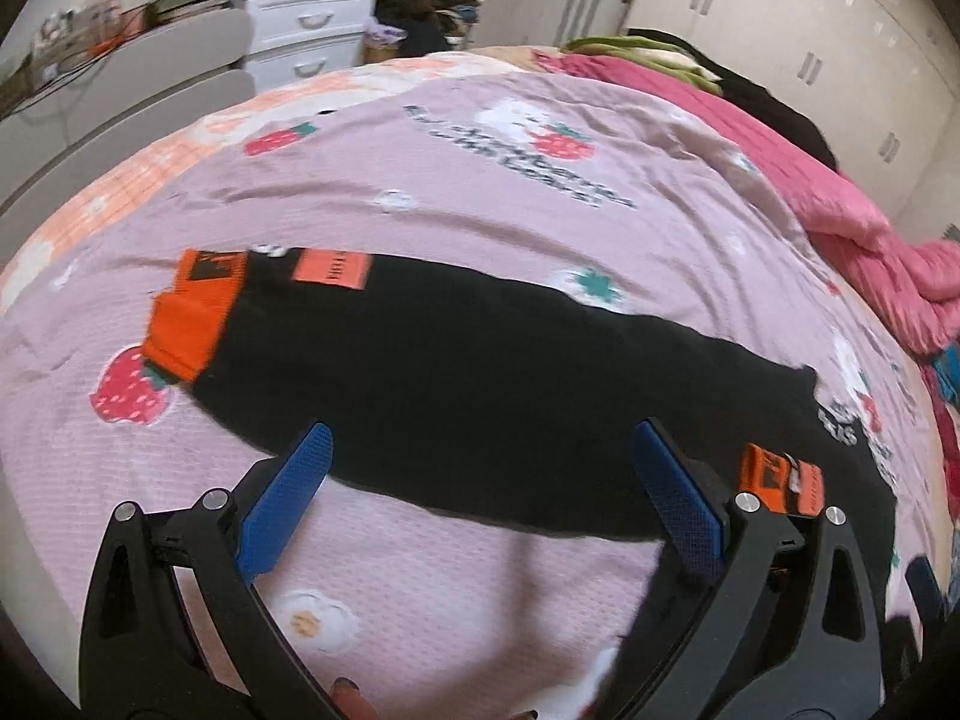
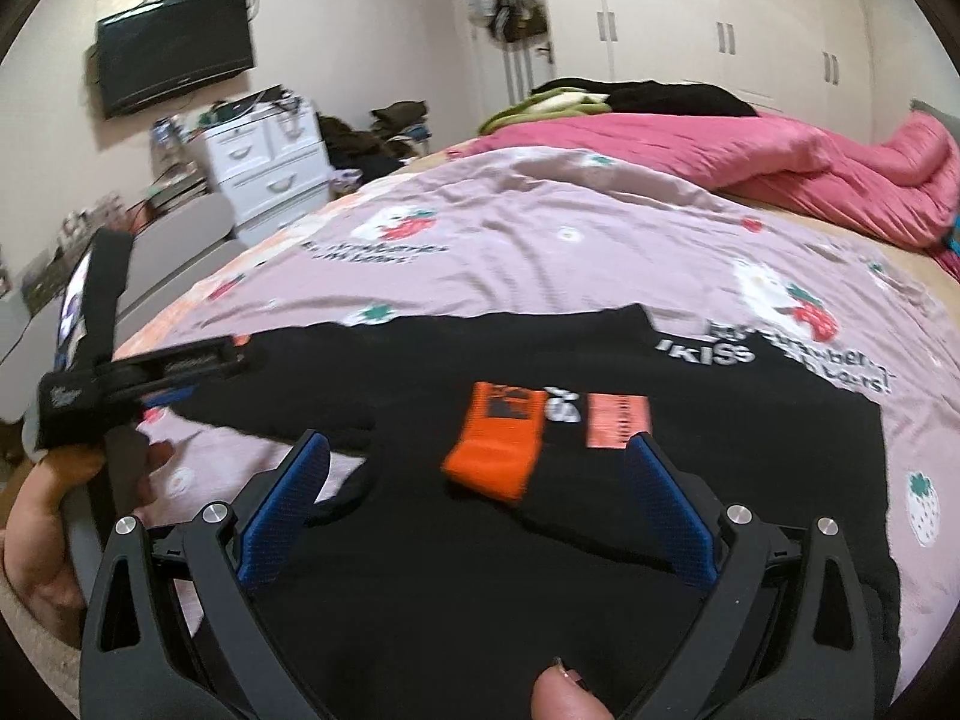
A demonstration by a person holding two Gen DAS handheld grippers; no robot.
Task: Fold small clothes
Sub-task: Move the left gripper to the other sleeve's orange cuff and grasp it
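Observation:
A black garment (image 1: 480, 372) with orange cuffs lies flat on the pink strawberry-print bedsheet (image 1: 480, 192). One orange cuff (image 1: 192, 318) is at its left end; another orange cuff (image 1: 774, 474) is near the right finger. My left gripper (image 1: 483, 438) is open, hovering over the garment's near edge, holding nothing. In the right wrist view the same black garment (image 2: 540, 540) fills the foreground, with an orange cuff (image 2: 498, 450) and a pink label (image 2: 618, 420) on it. My right gripper (image 2: 480, 450) is open above it. The left gripper device (image 2: 108, 372) shows at the left.
A pink quilt (image 2: 750, 150) and dark clothes (image 2: 648, 93) are piled at the bed's far side. White drawers (image 2: 264, 162) and a wall TV (image 2: 174, 60) stand beyond the bed. A grey bench (image 1: 120, 78) runs along the left edge.

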